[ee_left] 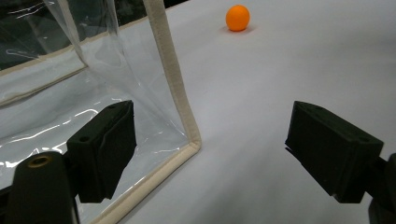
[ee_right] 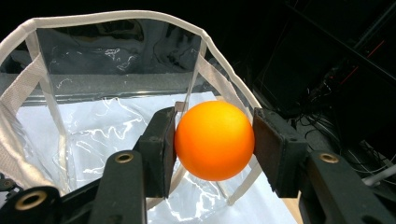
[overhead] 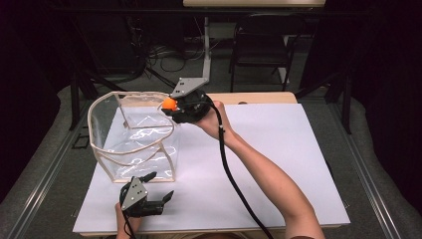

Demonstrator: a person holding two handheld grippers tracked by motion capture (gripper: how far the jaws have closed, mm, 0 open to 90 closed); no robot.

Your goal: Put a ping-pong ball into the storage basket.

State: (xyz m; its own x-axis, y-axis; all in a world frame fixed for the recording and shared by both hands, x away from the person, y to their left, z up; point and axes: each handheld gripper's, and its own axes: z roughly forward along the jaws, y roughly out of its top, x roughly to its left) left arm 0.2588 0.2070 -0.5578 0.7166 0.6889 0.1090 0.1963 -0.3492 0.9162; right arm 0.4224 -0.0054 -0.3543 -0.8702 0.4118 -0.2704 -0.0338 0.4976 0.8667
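My right gripper (overhead: 172, 107) is shut on an orange ball (ee_right: 215, 140) and holds it just over the far right rim of a clear plastic bag with cream trim (overhead: 130, 150). The bag stands open on the white board, and its inside looks bare in the right gripper view. My left gripper (overhead: 160, 185) is open near the board's front edge, right of the bag's front corner (ee_left: 191, 140). One jaw is seen through the clear wall. A second orange ball (ee_left: 237, 17) lies on the board farther off in the left gripper view.
The white board (overhead: 283, 164) covers the wooden table, with bare room right of the bag. The right forearm and its black cable (overhead: 234, 174) cross the middle. Behind the table stand a dark chair (overhead: 263, 40) and a white table leg (overhead: 206, 50), with cables on the floor.
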